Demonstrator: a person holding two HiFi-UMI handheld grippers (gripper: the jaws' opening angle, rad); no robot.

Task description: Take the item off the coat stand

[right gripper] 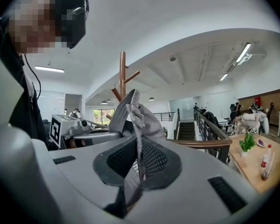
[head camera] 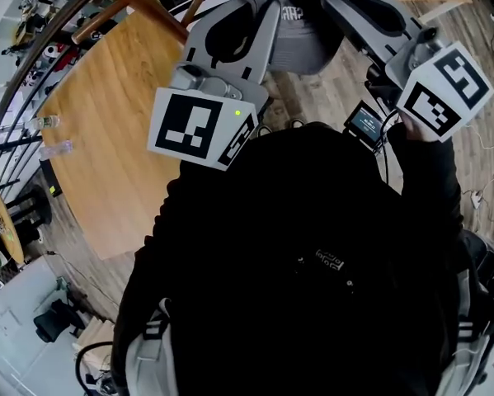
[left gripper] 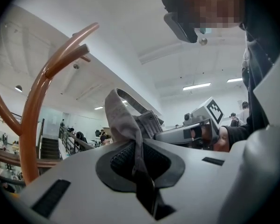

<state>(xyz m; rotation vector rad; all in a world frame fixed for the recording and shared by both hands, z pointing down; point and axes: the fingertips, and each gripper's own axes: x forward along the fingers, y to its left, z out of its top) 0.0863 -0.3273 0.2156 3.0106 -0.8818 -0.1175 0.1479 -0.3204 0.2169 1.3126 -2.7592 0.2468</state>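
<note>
We are counting one cap (head camera: 300, 44), one coat stand (right gripper: 122, 73), one left claw (left gripper: 140, 158) and one right claw (right gripper: 137, 161). We are seeing two bottles (head camera: 44, 122) (head camera: 57, 148) on one tabletop (head camera: 123, 163).

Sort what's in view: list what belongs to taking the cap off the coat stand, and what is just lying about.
Part of the job:
grey cap
wooden coat stand
left gripper, clamped on the cap
right gripper, clamped on the cap

Just lying about:
round wooden table
plastic bottles on it
potted plant
</note>
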